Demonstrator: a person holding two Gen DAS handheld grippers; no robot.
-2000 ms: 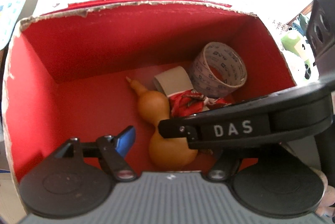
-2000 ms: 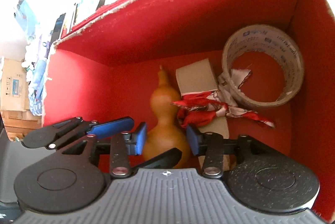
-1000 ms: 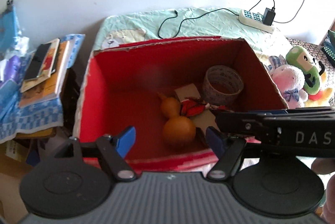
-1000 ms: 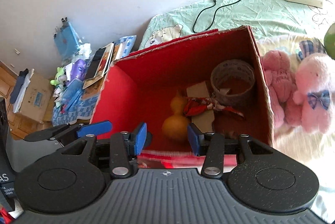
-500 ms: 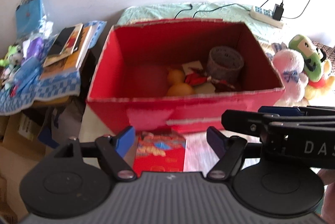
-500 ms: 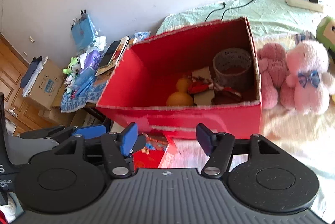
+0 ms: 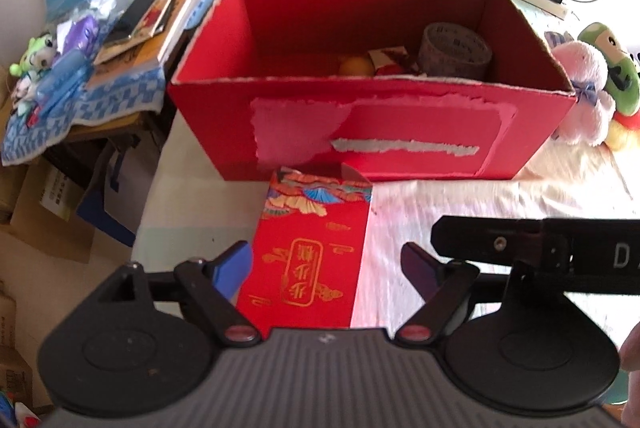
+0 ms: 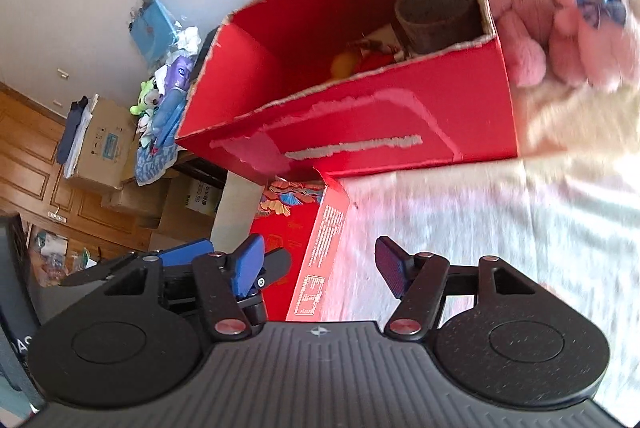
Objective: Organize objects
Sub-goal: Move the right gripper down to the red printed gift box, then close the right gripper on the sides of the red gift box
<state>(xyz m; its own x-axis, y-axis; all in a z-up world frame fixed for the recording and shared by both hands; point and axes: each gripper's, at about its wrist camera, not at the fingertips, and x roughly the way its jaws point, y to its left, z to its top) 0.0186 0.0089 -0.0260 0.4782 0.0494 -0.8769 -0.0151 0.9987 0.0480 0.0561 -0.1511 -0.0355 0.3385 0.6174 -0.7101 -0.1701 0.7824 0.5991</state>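
A: Where was the carton (image 7: 310, 252) we meant to pack, and what was it like?

B: It lay flat on the pale bedsheet (image 7: 480, 199), a slim red carton with gold print, its far end touching the front wall of the box (image 7: 400, 131). We judged it light, stiff cardboard with a glossy, rather slippery face, easily dented if squeezed hard.

A: Where would we take hold?

B: Across its two long side edges, near the middle, so the pads pressed on the folds and not the flat panel.

A: How did our grippers stand?

B: The left gripper (image 7: 326, 268) hung over the carton's near end, jaws spread wide on either side, holding nothing. The right gripper (image 8: 320, 264) was also spread and empty, just beside the carton's right edge.

A: And the box?

B: Open-topped; a tape roll (image 7: 454, 49), a gourd (image 7: 356, 65) and a red cloth (image 7: 394, 61) sat on its right, the left floor bare. Plush toys (image 8: 560, 11) lay just beyond it.
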